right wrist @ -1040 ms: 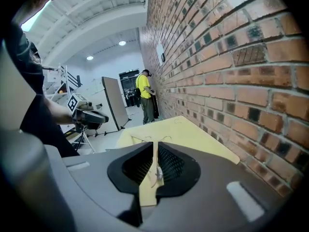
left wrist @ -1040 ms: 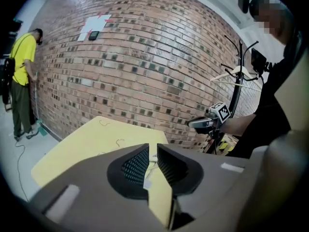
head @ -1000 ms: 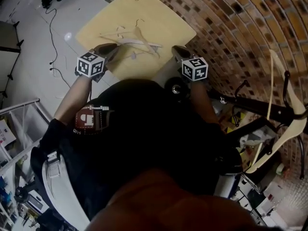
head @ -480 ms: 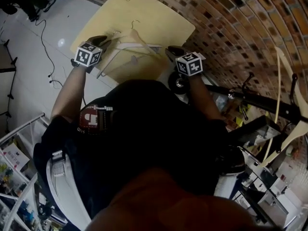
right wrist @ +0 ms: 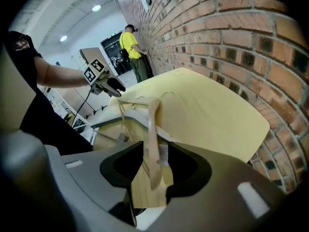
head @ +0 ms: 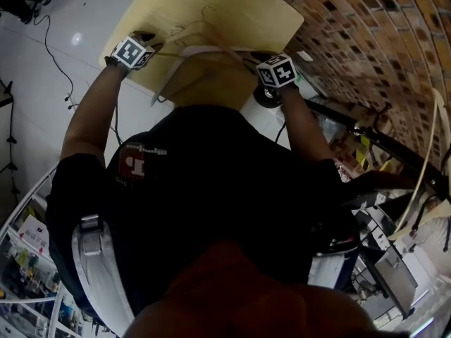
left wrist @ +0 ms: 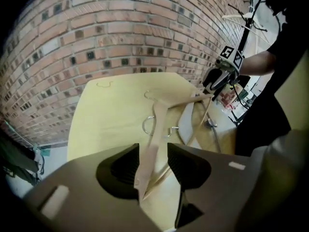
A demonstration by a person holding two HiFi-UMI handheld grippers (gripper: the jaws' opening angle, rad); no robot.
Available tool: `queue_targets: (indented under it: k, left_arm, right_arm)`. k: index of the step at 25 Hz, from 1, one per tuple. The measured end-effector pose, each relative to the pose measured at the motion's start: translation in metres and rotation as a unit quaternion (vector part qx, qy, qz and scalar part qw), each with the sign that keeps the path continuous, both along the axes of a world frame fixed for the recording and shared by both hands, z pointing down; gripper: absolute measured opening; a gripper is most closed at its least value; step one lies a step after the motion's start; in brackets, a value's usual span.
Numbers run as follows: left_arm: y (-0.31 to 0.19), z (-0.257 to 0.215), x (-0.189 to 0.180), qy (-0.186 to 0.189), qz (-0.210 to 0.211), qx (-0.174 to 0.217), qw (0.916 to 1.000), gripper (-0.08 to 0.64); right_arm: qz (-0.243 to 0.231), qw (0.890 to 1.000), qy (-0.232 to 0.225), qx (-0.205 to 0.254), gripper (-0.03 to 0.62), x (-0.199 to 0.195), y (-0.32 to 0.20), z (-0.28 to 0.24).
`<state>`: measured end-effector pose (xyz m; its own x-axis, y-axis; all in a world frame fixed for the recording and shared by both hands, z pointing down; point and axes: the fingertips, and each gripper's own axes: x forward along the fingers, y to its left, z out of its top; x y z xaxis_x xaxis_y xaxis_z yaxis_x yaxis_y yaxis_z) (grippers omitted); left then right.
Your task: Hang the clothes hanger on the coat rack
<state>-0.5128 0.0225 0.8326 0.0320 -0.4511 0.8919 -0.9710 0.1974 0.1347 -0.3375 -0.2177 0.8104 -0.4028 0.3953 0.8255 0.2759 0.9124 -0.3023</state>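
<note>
Right now both tools are coming unclenched, each with one end of the pale wooden clothes hanger standing between its jaws. In the left gripper view, the left tool has its two dark jaws parting around the tip of one hanger arm. The wood sits closer to the left-hand jaw, with a clear gap on the other side, so nothing is clamped. In the right gripper view, the right tool is likewise opening. The other hanger arm runs down the middle of its gap with space on both sides.

From the head view, the hanger lies along the near edge of the yellow worktop, stretched between the two tools. Its arm ends and lower bar reach out past that edge towards the person. Whether it rests fully flat cannot be told. A loose metal hook lies on the worktop just beside the hanger's neck, and a smaller wire hook lies farther back.

A brick wall rises behind the worktop. The black coat rack stands well apart on the person's right, and it carries a second pale hanger. A person in a yellow top stands by the wall in the distance.
</note>
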Motion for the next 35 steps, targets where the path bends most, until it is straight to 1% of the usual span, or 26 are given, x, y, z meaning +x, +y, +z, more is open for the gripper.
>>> queue_targets:
  k: [2,4,7,9,11,13,16,17,19,21,22,24,25,29,33,35]
  left_arm:
    - [0.005,0.014,-0.002,0.009,0.01,-0.025,0.9996,0.175]
    - [0.009,0.026,0.0,0.019,0.024,-0.045,0.9985,0.188]
    - [0.012,0.041,0.006,0.043,0.046,-0.064,0.9959,0.202]
    - [0.013,0.047,0.008,0.052,0.056,-0.075,0.9942,0.206]
    - [0.016,0.052,0.009,0.05,0.063,-0.086,0.9931,0.206]
    - [0.018,0.055,0.007,0.034,0.07,-0.093,0.9926,0.205]
    - [0.018,0.056,0.004,0.014,0.079,-0.091,0.9926,0.2]
    - [0.016,0.055,0.004,0.005,0.083,-0.087,0.9927,0.186]
    - [0.009,0.045,0.001,-0.02,0.089,-0.075,0.993,0.175]
    - [0.005,0.038,-0.002,-0.037,0.09,-0.068,0.993,0.171]
    - [0.005,0.038,-0.003,-0.041,0.09,-0.067,0.9928,0.166]
    - [0.007,0.041,-0.001,-0.042,0.095,-0.07,0.9921,0.115]
    - [0.009,0.044,0.002,-0.041,0.099,-0.072,0.9916,0.109]
    - [0.013,0.046,0.01,-0.041,0.118,-0.075,0.9893,0.097]
    - [0.006,0.016,0.005,-0.066,0.124,-0.046,0.989,0.097]
    - [0.006,0.002,0.002,-0.074,0.122,-0.04,0.989,0.097]
  right_arm:
    - [-0.016,0.999,0.021,0.018,0.184,0.002,0.001,0.016]
    - [-0.022,0.998,0.04,0.033,0.187,0.006,-0.001,0.028]
    - [-0.027,0.997,0.06,0.041,0.189,0.008,-0.001,0.039]
    - [-0.033,0.996,0.071,0.041,0.19,0.008,0.002,0.044]
    - [-0.037,0.995,0.081,0.039,0.185,0.01,0.007,0.046]
    - [-0.041,0.995,0.087,0.037,0.175,0.011,0.011,0.048]
    - [-0.054,0.993,0.092,0.043,0.149,0.011,0.016,0.048]
    - [-0.059,0.993,0.094,0.046,0.14,0.012,0.017,0.049]
    - [-0.068,0.991,0.098,0.054,0.112,0.014,0.02,0.051]
    - [-0.07,0.991,0.099,0.062,0.11,0.013,0.021,0.052]
    - [-0.071,0.99,0.099,0.066,0.11,0.011,0.021,0.052]
    - [-0.08,0.989,0.1,0.078,0.106,0.01,0.022,0.052]
    - [-0.088,0.988,0.098,0.086,0.104,0.009,0.021,0.052]
    - [-0.104,0.987,0.079,0.097,0.102,0.012,0.021,0.043]
    - [-0.107,0.987,0.048,0.111,0.101,0.006,0.02,0.017]
    - [-0.106,0.987,0.031,0.118,0.101,0.003,0.018,0.001]
